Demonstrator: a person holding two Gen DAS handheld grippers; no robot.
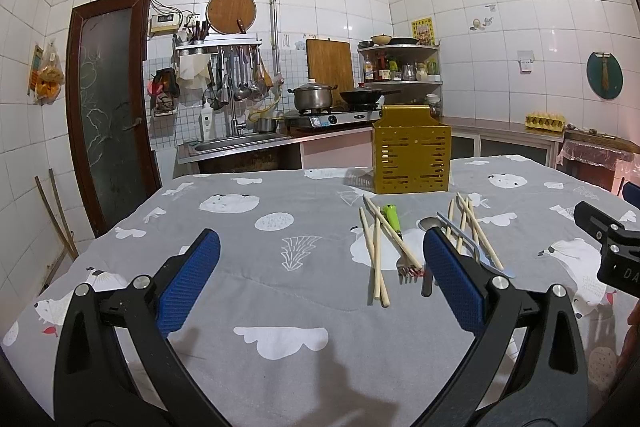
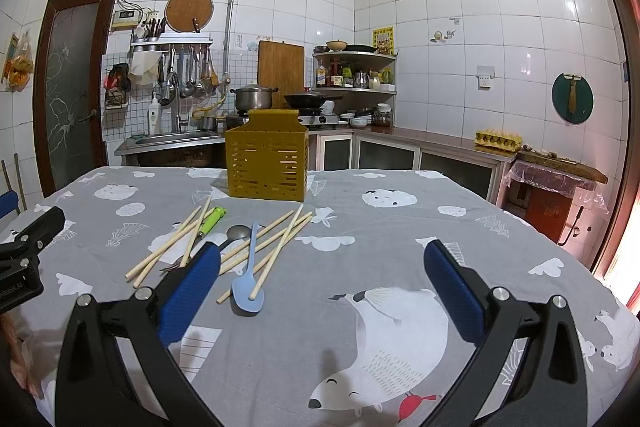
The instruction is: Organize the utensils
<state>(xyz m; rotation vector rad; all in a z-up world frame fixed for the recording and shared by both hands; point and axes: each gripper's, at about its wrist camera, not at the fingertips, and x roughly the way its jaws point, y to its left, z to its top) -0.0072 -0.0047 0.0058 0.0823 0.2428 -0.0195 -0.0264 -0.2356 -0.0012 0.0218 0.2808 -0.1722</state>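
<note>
A yellow slotted utensil holder (image 1: 412, 157) (image 2: 267, 165) stands upright at the far side of the table. In front of it lie several wooden chopsticks (image 1: 376, 255) (image 2: 272, 247), a green-handled fork (image 1: 394, 223) (image 2: 212, 221), a metal spoon (image 1: 430, 225) (image 2: 239, 231) and a light blue spoon (image 2: 249, 287) (image 1: 486, 259). My left gripper (image 1: 320, 247) is open and empty, to the left of the pile. My right gripper (image 2: 320, 259) is open and empty, to the right of the pile; its body shows in the left wrist view (image 1: 608, 243).
The table wears a grey cloth with white animal prints (image 1: 280, 307) (image 2: 380, 307). Behind it are a kitchen counter with sink (image 1: 240, 141), a stove with pots (image 1: 332, 107) and a brown door (image 1: 108, 107) at the left.
</note>
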